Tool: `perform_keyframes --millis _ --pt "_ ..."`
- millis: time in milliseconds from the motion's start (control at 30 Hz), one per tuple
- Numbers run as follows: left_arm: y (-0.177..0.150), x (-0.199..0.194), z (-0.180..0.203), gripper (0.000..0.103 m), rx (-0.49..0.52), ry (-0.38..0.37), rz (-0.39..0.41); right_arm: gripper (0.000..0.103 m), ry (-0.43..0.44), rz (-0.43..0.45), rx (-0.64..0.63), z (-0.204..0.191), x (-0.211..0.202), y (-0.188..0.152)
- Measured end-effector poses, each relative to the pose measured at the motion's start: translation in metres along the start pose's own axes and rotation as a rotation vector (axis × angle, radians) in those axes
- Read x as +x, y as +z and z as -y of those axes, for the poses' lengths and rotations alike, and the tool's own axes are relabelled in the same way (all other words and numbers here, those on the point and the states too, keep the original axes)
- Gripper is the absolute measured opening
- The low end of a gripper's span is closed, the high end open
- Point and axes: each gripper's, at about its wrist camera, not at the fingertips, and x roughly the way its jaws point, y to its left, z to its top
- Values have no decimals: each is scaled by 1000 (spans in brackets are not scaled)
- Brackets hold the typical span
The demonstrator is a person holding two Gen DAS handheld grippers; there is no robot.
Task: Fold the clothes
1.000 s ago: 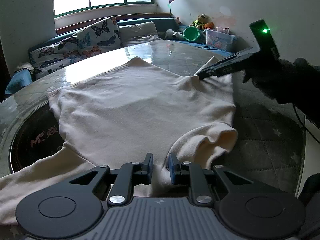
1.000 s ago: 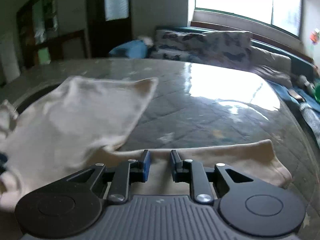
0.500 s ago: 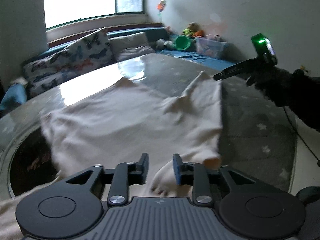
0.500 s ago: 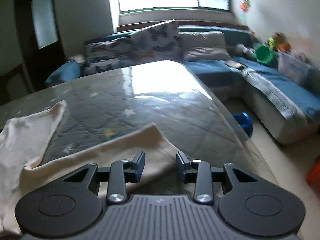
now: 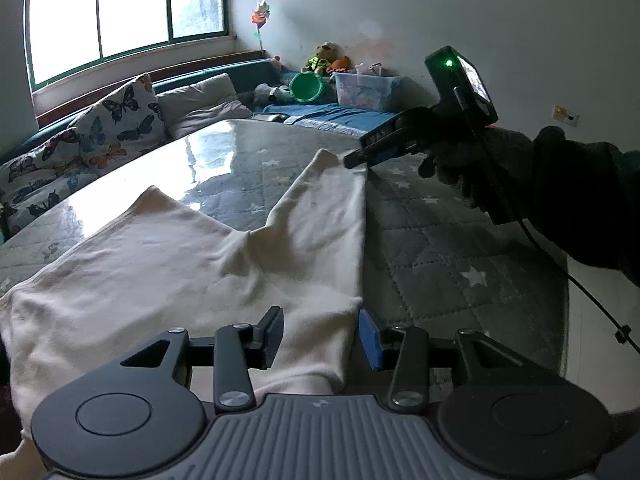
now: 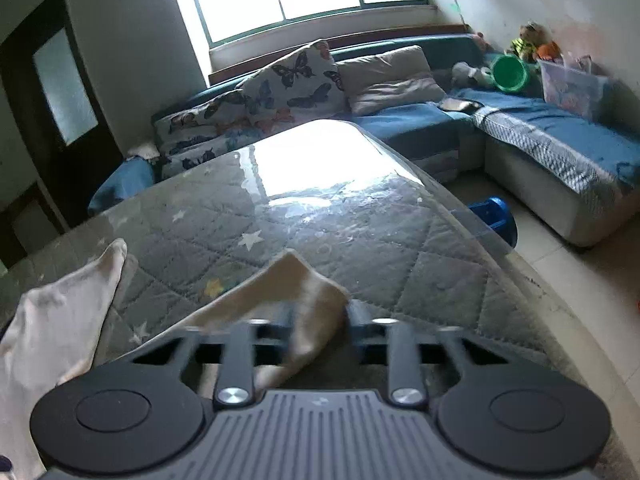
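A cream garment (image 5: pixel 160 272) lies spread on the quilted, glass-topped table (image 5: pixel 440 248). My left gripper (image 5: pixel 320 332) sits low over its near corner. Its jaws are opening, and a fold of the cloth lies loosely between them. Farther back on the right, a gloved hand (image 5: pixel 480 168) holds my right gripper (image 5: pixel 352 160), whose tips pinch the garment's far corner. In the right wrist view that gripper (image 6: pixel 320 320) is blurred and shut on the raised cream corner (image 6: pixel 296 288). Another part of the garment (image 6: pixel 60 320) lies at the left.
The table's curved edge (image 6: pixel 460 216) drops to a tiled floor on the right, where a blue object (image 6: pixel 496 216) sits. A blue sofa (image 6: pixel 540 136) with butterfly cushions (image 5: pixel 120 120), a green bucket (image 5: pixel 306 86) and a clear box (image 5: pixel 364 88) lines the back. A cable (image 5: pixel 580 284) hangs from the right hand.
My left jaws have widened around the near cloth fold. My right gripper swung toward the garment's far corner, closed on it and pulled that side out into a straight edge.
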Motion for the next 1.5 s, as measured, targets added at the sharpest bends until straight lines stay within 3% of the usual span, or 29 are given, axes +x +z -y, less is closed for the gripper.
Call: perform_keyframes --millis 300,467,767,900,1167,1333,1500 --pt "0 18 0 55 -28 -21 -12 5 119 118 150 21 -53 9" --pt "0 24 3 57 -35 -50 -9 5 192 173 168 17 -82 15" --pt "-5 23 7 64 -34 -62 6 5 358 237 111 -36 -118 28" --pt "-8 -5 -4 66 -58 -37 49 5 448 252 20 -78 -132 30" --pt "-36 -82 -44 70 -124 143 110 5 637 177 -248 -196 -124 -2" --pt "-63 -114 -72 70 -217 258 97 5 690 74 -407 -254 -103 -47" --pt "-84 -123 -83 70 -271 306 60 14 717 -67 -512 -281 -91 -90"
